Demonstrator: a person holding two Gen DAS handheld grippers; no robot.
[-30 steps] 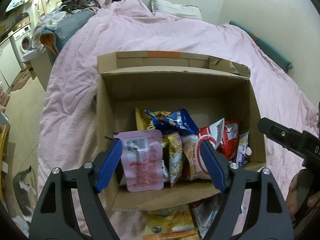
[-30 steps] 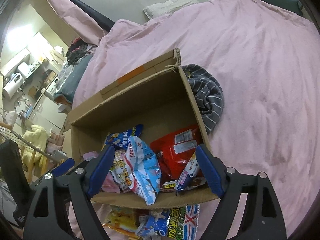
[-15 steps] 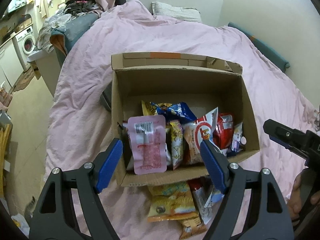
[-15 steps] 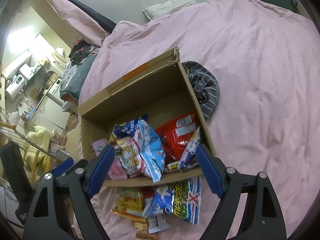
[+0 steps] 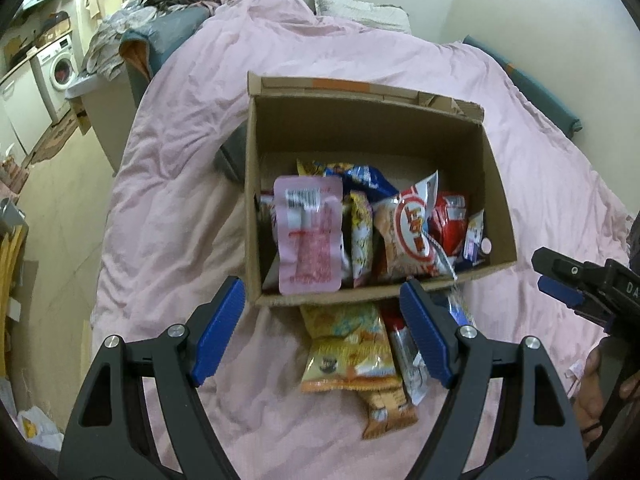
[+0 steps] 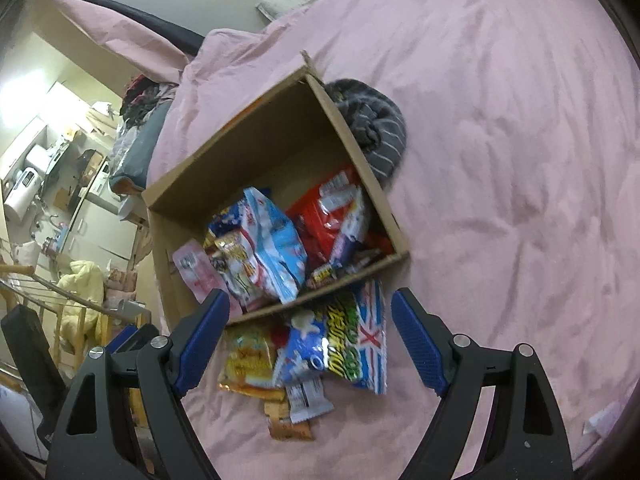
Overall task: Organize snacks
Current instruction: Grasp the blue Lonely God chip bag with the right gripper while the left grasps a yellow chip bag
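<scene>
An open cardboard box (image 5: 360, 124) stands on the pink bed and holds several snack bags, with a pink pouch (image 5: 308, 236) at its front left. It also shows in the right wrist view (image 6: 276, 128). More snack packs lie on the bed in front of it, among them a yellow bag (image 5: 348, 352) and a green and flag-patterned bag (image 6: 356, 344). My left gripper (image 5: 320, 336) is open and empty, above the bed before the box. My right gripper (image 6: 308, 340) is open and empty, above the loose packs.
A pink duvet (image 6: 500, 160) covers the bed. A grey striped cloth (image 6: 376, 120) lies against the box's right side. A pillow (image 5: 360, 12) lies at the head of the bed. The bed's left edge drops to the floor (image 5: 52, 208), with a washing machine (image 5: 60, 64) beyond.
Both grippers have pulled back from the box, still open. The box looks smaller and farther, and the loose packs in front of it have come into view.
</scene>
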